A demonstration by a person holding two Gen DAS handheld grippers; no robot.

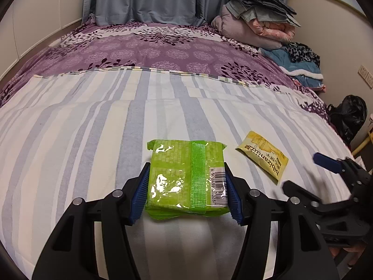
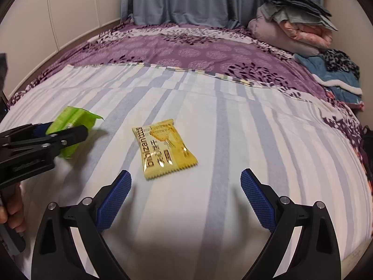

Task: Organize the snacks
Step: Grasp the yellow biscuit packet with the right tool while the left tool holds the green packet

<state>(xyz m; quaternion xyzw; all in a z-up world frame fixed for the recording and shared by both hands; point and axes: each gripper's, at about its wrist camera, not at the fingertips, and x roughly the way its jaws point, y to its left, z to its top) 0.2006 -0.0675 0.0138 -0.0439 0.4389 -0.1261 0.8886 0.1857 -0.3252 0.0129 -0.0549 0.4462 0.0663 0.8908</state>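
Holding the green snack pack tight, my left gripper is pinching it from both sides with its blue pads. My right gripper is spread wide with nothing inside it, and it is hanging just behind the yellow snack packet.

I am using the yellow packet as my marker. The green pack is sitting to its left, near but not touching. My right gripper is hanging on the near side of it, close to me.

I am thinking about what could go wrong. The green pack is shiny and soft, so it could slip out of the pads or get squashed if I am squeezing too hard. The yellow packet is lying flat and thin on the cloth. My right gripper could grab the sheet along with it, or push the packet away instead of catching it. My two grippers are also working close together, so they could bump.

Everything is lying on a bed with a striped sheet, which is soft and may be sinking under a push. Far past the yellow packet, a purple flowery cover is spreading across the bed, folded blankets are piling up in the far right corner, and blue-grey curtains are hanging.
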